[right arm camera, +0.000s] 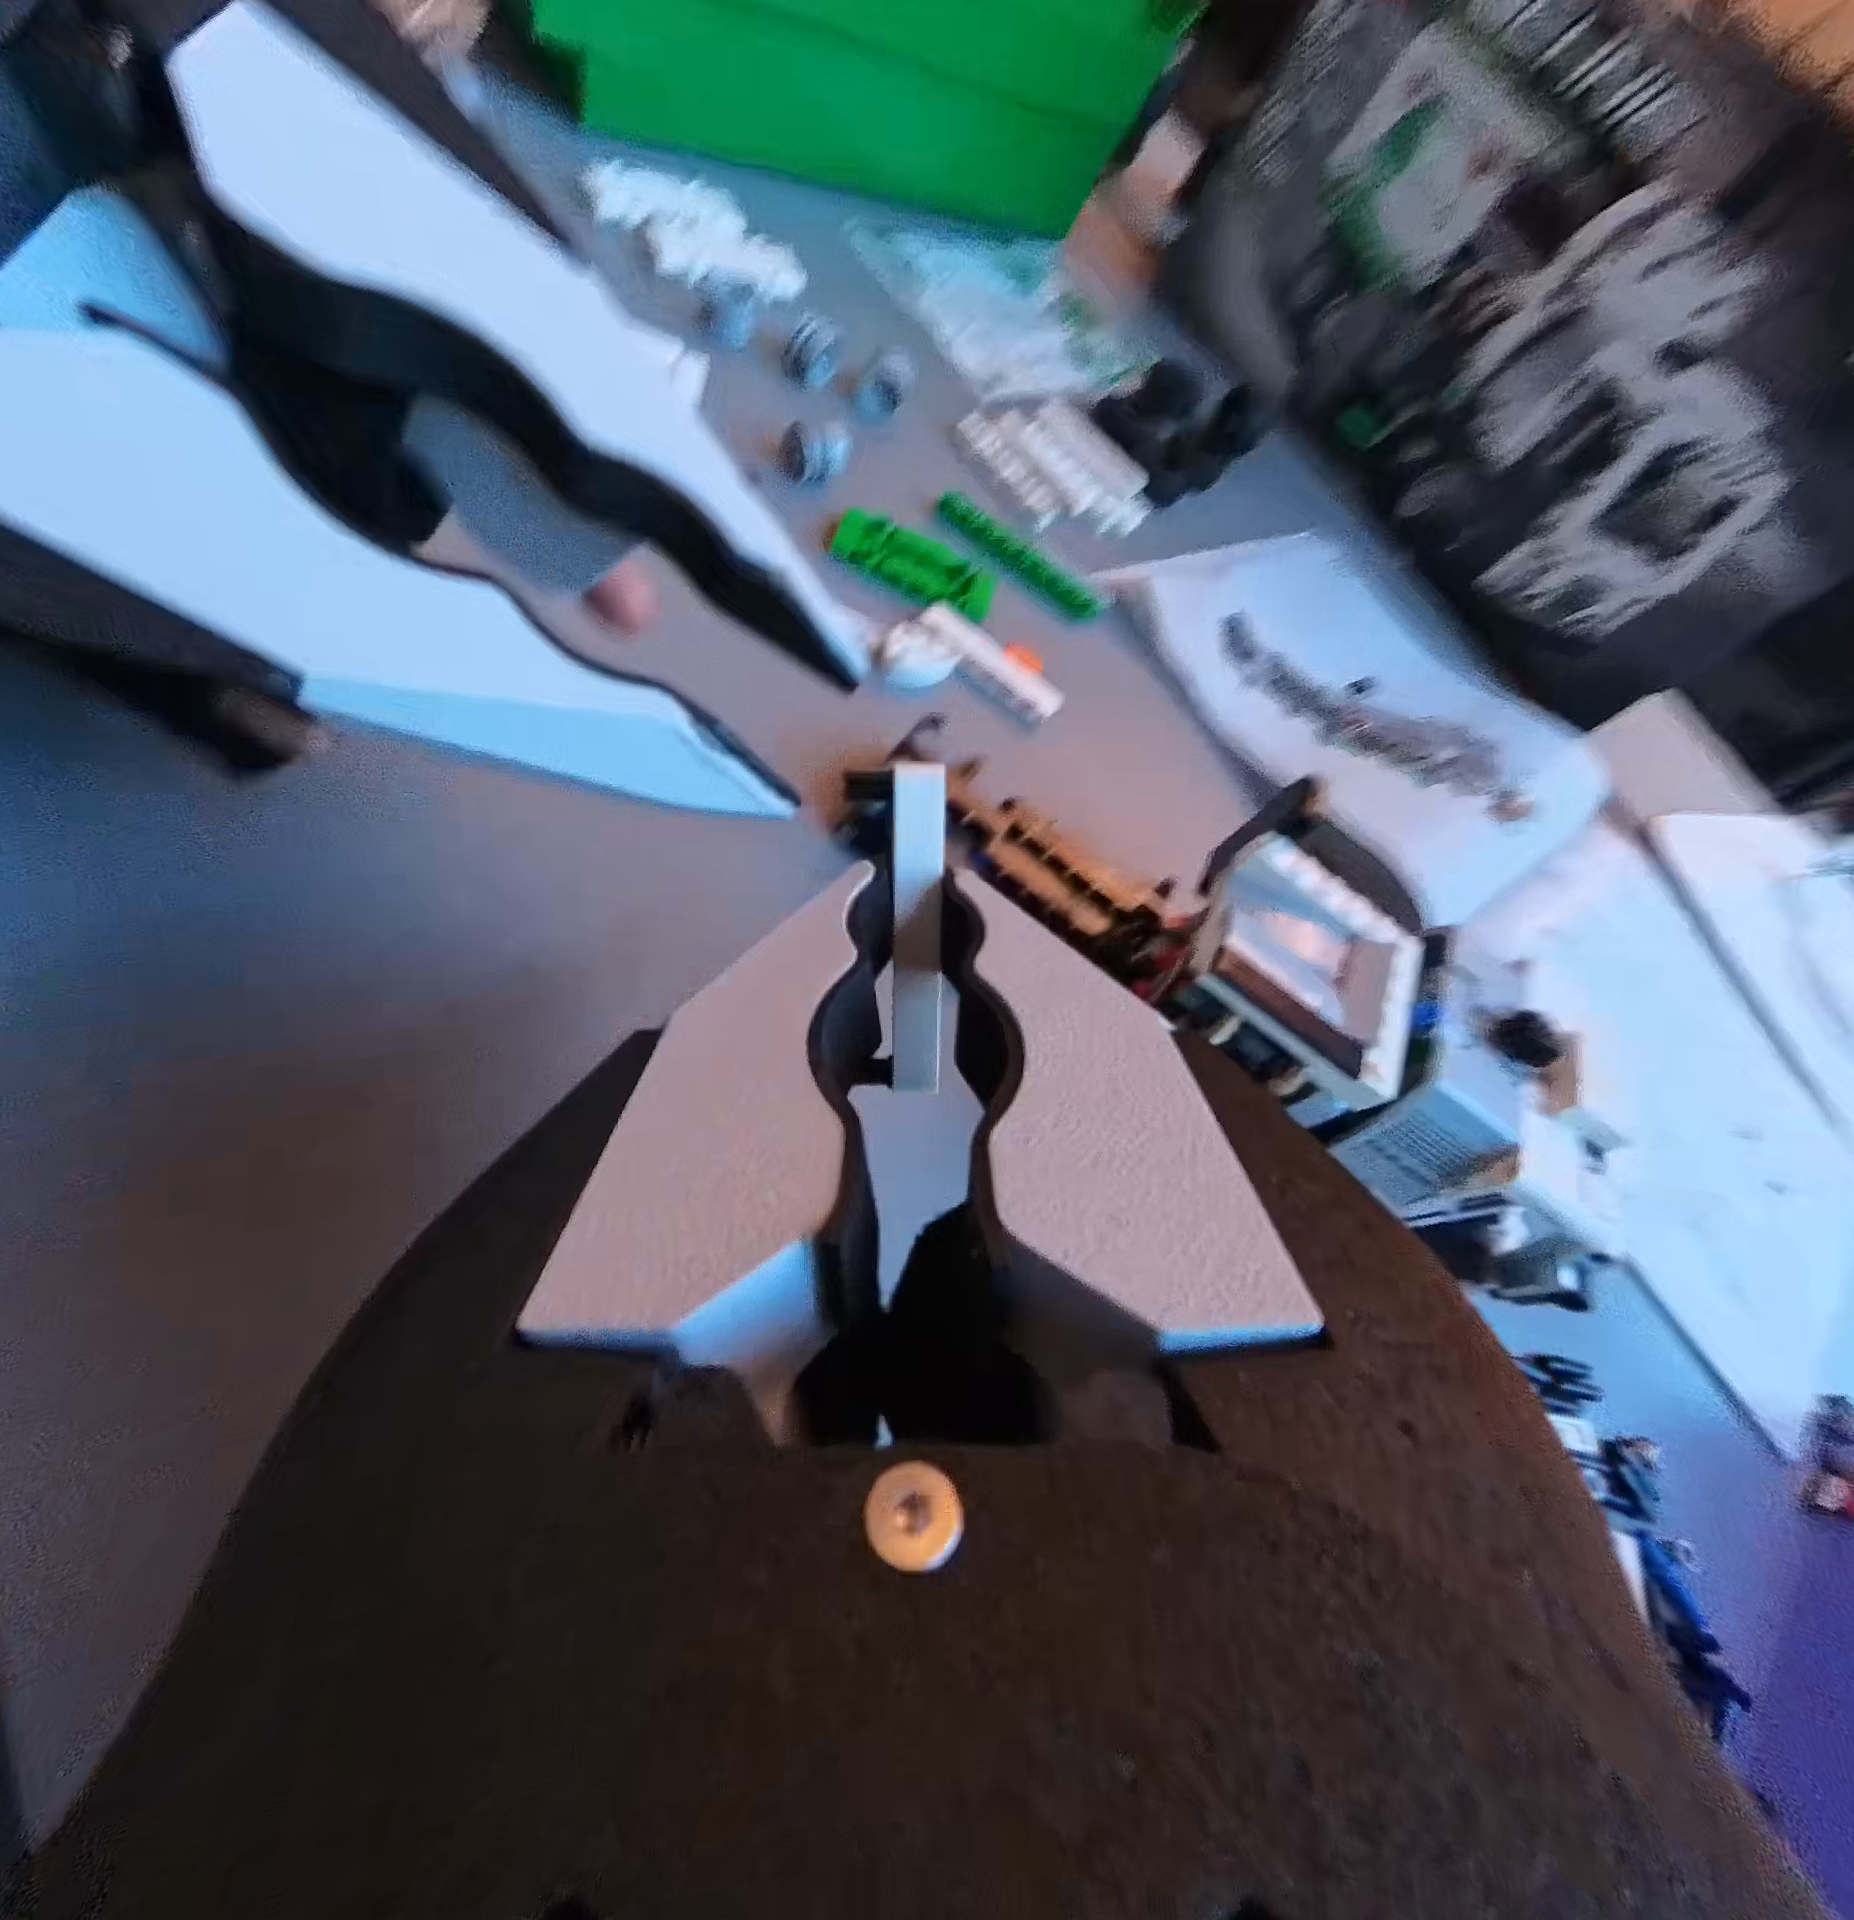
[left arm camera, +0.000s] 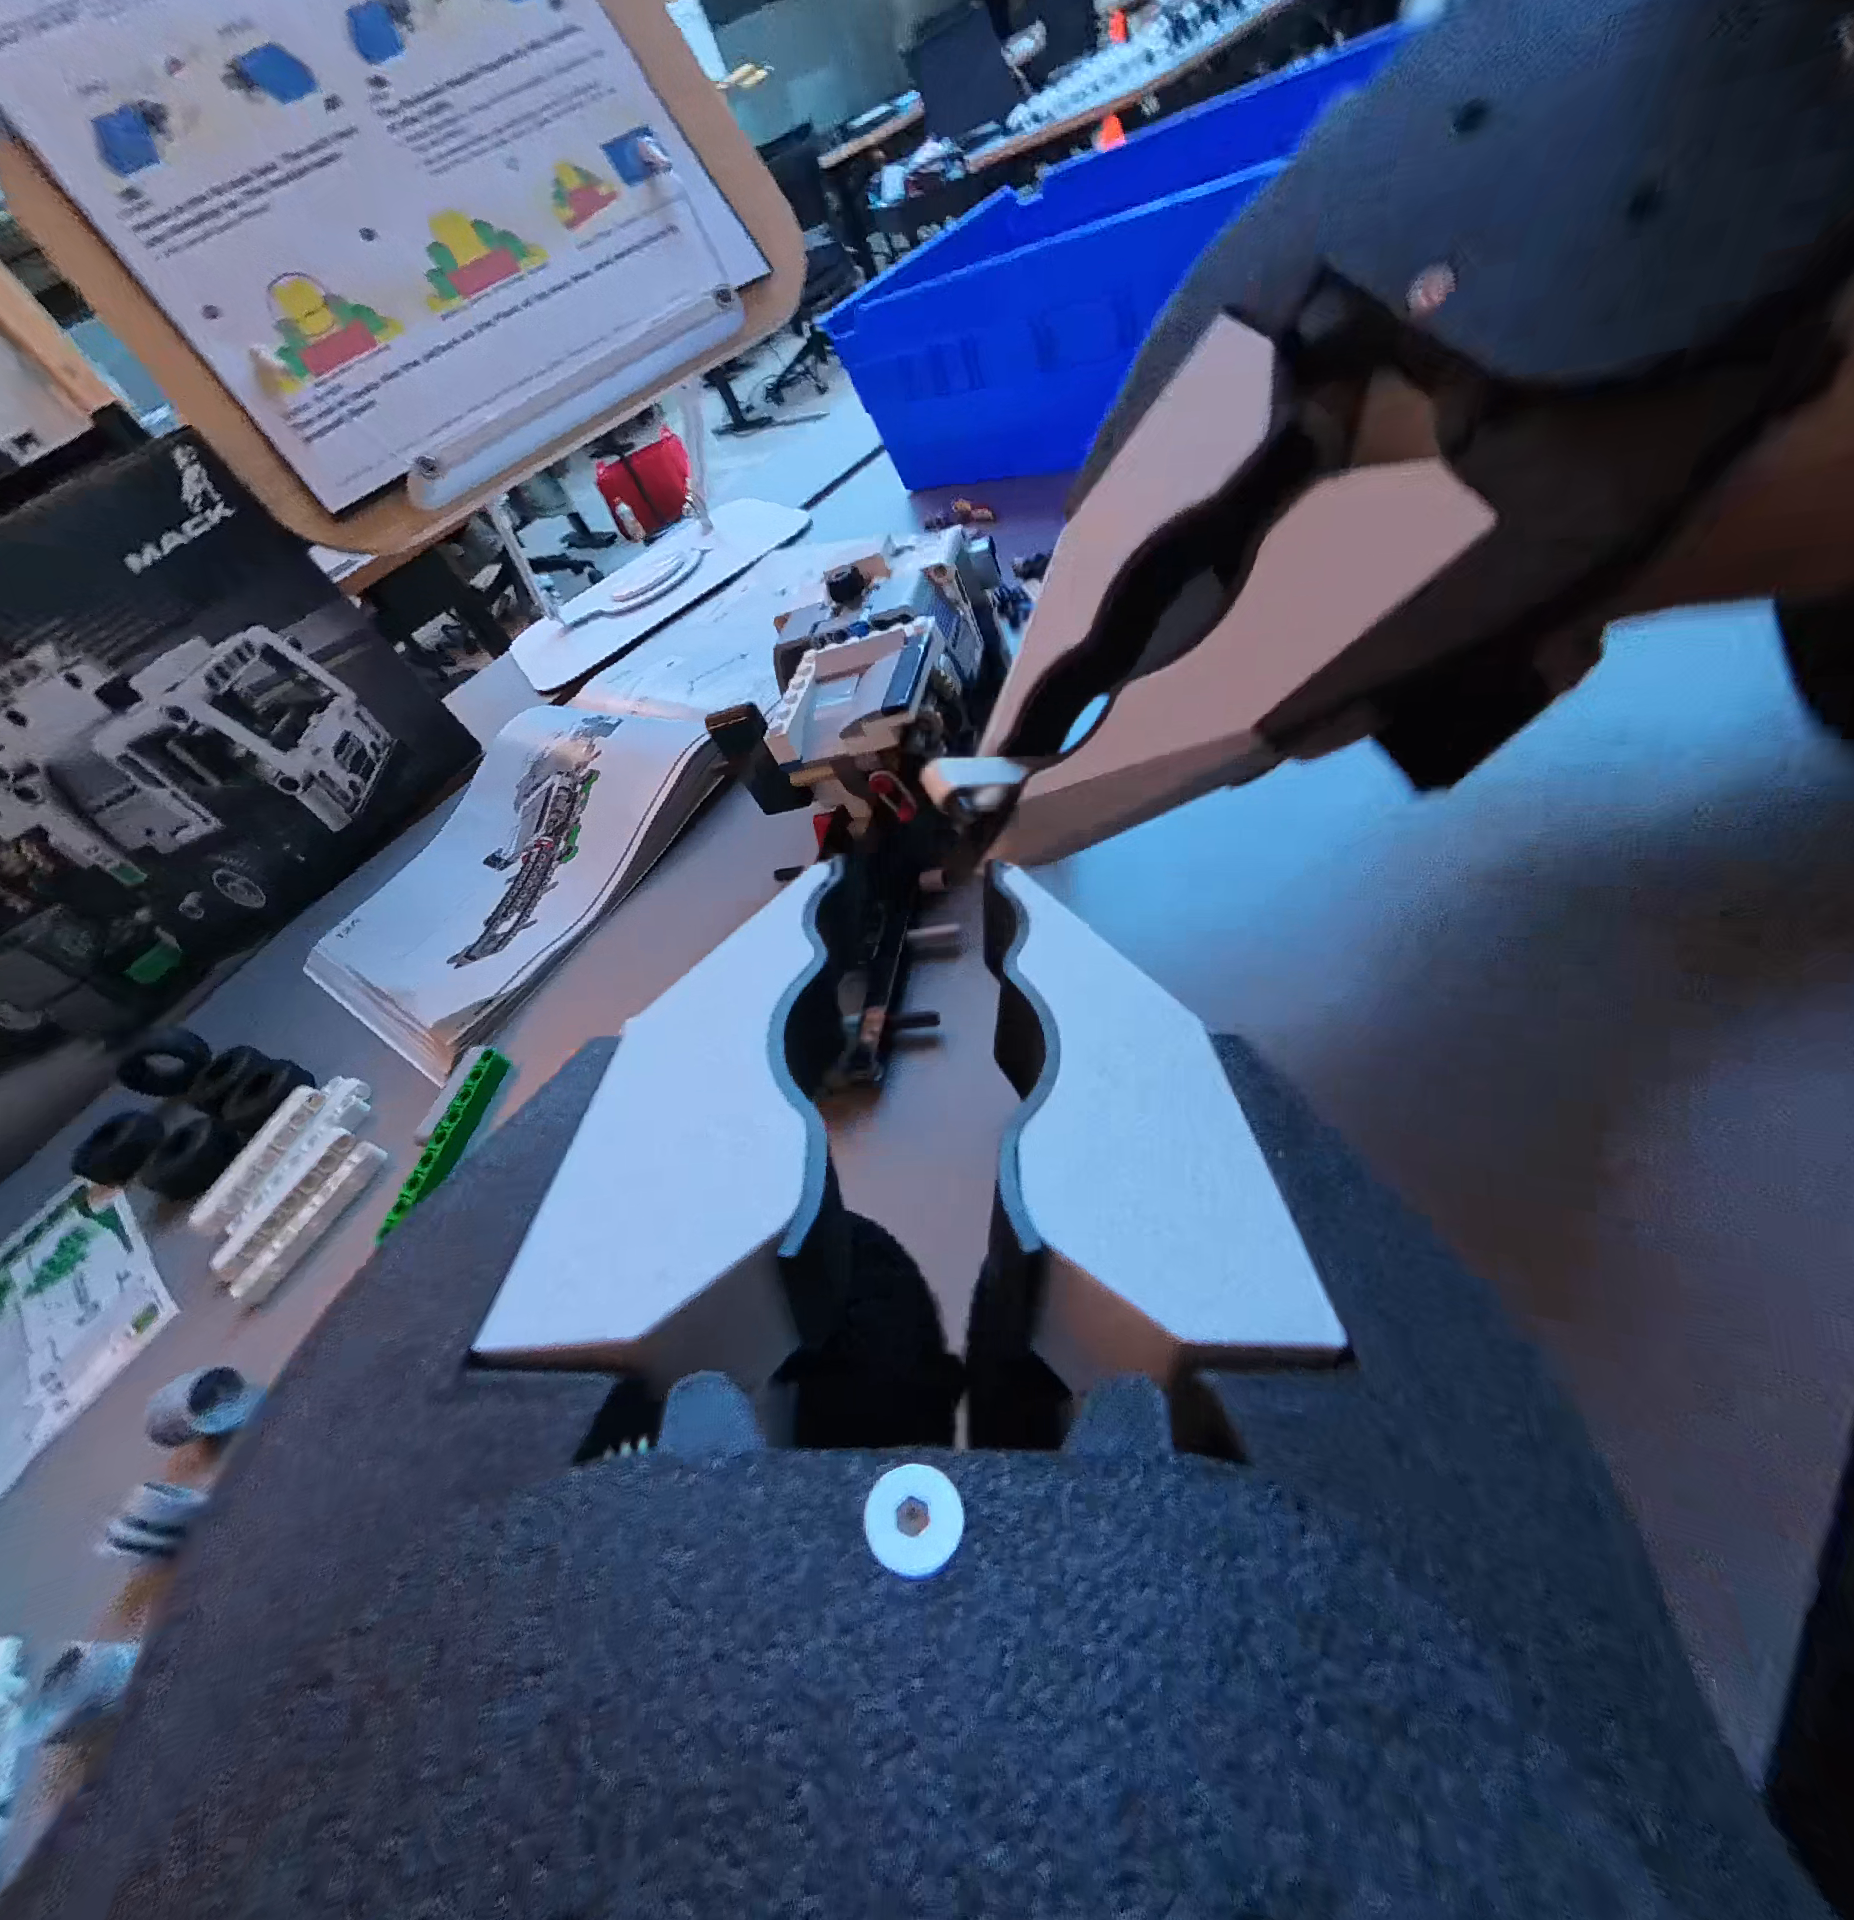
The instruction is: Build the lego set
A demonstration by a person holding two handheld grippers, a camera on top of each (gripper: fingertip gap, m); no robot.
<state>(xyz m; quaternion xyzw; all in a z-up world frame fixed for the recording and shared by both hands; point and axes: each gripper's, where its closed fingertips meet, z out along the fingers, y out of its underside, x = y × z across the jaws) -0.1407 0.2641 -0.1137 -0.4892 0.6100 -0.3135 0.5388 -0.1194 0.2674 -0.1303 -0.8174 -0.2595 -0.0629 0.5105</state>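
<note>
Right gripper (right arm camera: pixel 907 883): jaws narrow, clamped on a light grey flat piece (right arm camera: pixel 918 935), held edge-on at frame centre, its tip just over the near end of the truck chassis (right arm camera: pixel 1048 873).

Left gripper (left arm camera: pixel 907 883): jaws partly open around the black chassis rail (left arm camera: pixel 871 987); can't tell if they touch it. The cab end (left arm camera: pixel 871 665) of the build sits above centre in the left view, on the grey surface (left arm camera: pixel 1422 1039).

Step, as I read it: seat the grey piece on the rail end. To do it well:
- square the piece to the rail before pressing; right view is blurred, so go slow
- close the left on the rail to brace
- push straight, no twist

Spare green beam (left arm camera: pixel 455 1132), white beams (left arm camera: pixel 289 1184) and tyres (left arm camera: pixel 190 1101) lie lower left, beside the instruction booklet (left arm camera: pixel 528 862).
</note>
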